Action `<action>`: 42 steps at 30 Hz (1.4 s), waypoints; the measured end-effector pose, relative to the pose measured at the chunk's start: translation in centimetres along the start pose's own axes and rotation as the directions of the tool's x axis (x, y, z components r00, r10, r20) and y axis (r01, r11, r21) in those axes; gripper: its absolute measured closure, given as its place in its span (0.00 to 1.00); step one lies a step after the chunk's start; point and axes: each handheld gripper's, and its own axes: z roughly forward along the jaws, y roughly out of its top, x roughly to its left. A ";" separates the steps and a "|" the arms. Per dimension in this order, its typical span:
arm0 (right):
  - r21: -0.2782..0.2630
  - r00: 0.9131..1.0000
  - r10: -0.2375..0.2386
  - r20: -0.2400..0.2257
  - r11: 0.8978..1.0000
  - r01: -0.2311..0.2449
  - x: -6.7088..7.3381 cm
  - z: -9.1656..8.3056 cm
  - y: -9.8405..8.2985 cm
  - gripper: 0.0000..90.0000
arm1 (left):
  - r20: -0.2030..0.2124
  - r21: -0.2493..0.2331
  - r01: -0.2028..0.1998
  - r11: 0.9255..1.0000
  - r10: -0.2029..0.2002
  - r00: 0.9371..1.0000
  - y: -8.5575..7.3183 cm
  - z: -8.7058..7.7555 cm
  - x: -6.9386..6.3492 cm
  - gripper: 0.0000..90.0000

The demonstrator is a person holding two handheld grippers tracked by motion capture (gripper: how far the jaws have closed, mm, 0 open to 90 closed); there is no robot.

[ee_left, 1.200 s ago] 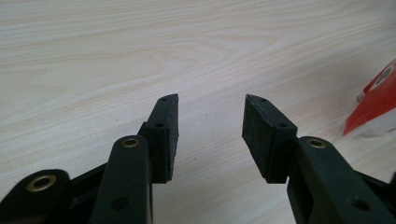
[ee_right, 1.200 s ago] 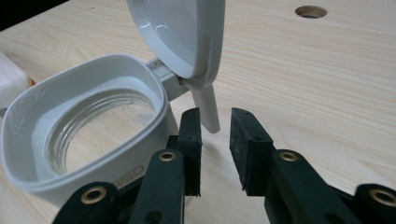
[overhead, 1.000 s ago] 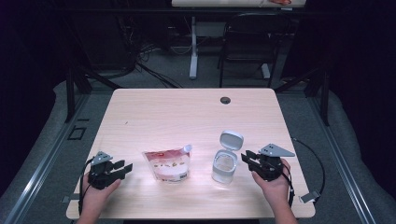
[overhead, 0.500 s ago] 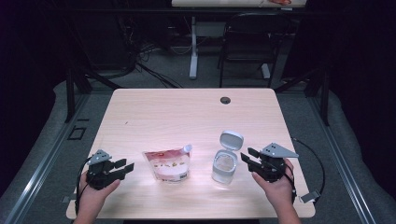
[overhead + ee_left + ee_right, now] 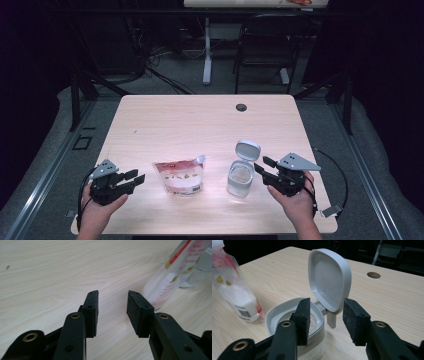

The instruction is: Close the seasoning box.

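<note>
A clear snack pouch (image 5: 180, 176) with a red-printed label stands near the table's front, left of a clear plastic container (image 5: 240, 179) whose grey flip lid (image 5: 247, 149) stands open. My left gripper (image 5: 135, 179) hovers left of the pouch; its jaws are open with nothing between them and have just been closing. In the left gripper view, the pouch (image 5: 172, 277) lies ahead to the right of this gripper (image 5: 112, 296). My right gripper (image 5: 261, 167) is just right of the container, jaws open and just opening wider. In the right gripper view, this gripper (image 5: 325, 305) frames the lid (image 5: 329, 277) without touching it.
The light wood table (image 5: 200, 120) has a round cable hole (image 5: 241, 107) near its far edge. Beyond it stand a dark chair (image 5: 265, 45) and a desk leg (image 5: 207, 50). Cables trail from both grippers off the front corners.
Both hands have lifted slightly. The right jaws stand wider apart than before and the left jaws a little narrower. Pouch and container have not moved.
</note>
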 end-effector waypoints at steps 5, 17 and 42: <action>0.010 1.000 -0.015 -0.005 1.000 0.015 0.5 -0.1 0.3 0.68 | 0.019 0.005 -0.017 1.000 0.017 1.000 0.4 -0.4 -0.7 0.70; 0.036 0.998 -0.052 -0.046 0.998 0.053 1.9 0.2 1.1 0.74 | 0.063 0.010 -0.053 0.999 0.052 0.997 1.4 -0.8 -2.2 0.74; 0.060 0.964 -0.119 -0.237 0.989 0.137 6.5 4.1 4.5 0.71 | 0.087 0.018 -0.130 0.991 0.128 0.988 6.0 0.2 -4.4 0.76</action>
